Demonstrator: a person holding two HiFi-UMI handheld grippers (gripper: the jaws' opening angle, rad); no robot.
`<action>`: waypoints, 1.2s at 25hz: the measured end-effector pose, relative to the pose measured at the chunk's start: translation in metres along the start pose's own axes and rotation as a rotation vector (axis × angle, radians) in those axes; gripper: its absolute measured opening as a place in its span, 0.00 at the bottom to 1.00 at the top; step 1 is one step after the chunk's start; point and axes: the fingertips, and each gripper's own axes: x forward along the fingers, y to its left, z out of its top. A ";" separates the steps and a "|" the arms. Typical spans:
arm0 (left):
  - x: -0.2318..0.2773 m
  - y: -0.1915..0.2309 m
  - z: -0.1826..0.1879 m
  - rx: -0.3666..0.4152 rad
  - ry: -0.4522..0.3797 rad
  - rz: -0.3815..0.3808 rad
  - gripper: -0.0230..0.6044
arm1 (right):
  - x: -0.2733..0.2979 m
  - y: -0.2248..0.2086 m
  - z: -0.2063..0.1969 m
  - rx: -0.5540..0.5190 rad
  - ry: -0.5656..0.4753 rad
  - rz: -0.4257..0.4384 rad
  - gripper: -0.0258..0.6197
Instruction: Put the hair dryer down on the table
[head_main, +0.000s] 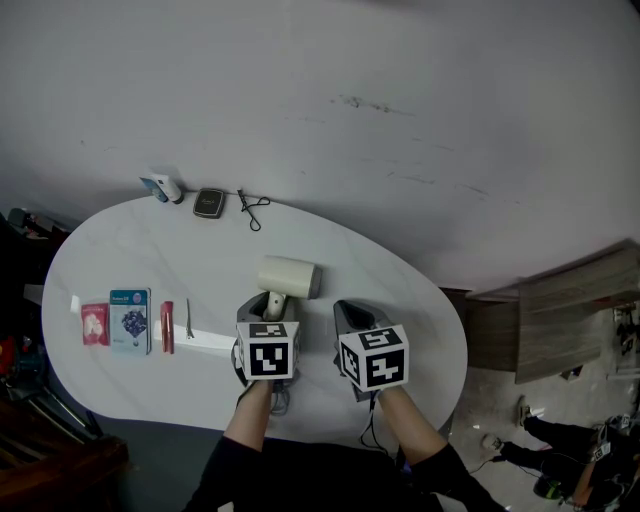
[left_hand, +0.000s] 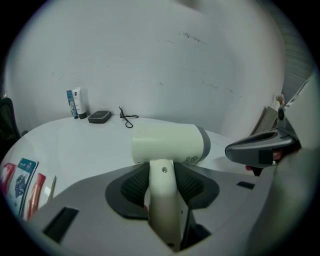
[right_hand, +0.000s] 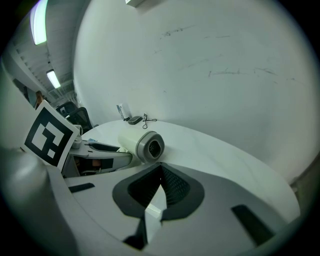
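Left gripper view: left tongs clenched on the handle of the hair dryer, right tongs closed empty alongside.

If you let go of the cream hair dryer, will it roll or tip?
The cream hair dryer probably won't roll far: its handle, clamped in the left gripper, sticks out from the round barrel. Stood on its handle it would likely tip, being top-heavy.
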 end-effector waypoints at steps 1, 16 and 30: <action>0.001 0.000 -0.001 0.003 0.001 0.000 0.31 | 0.000 0.000 0.000 0.000 0.000 -0.001 0.04; 0.007 -0.001 -0.006 -0.006 0.018 -0.023 0.31 | -0.007 0.004 -0.006 0.002 0.004 -0.006 0.04; -0.021 -0.004 0.009 -0.064 -0.045 -0.062 0.33 | -0.019 0.004 -0.007 0.001 -0.007 -0.018 0.04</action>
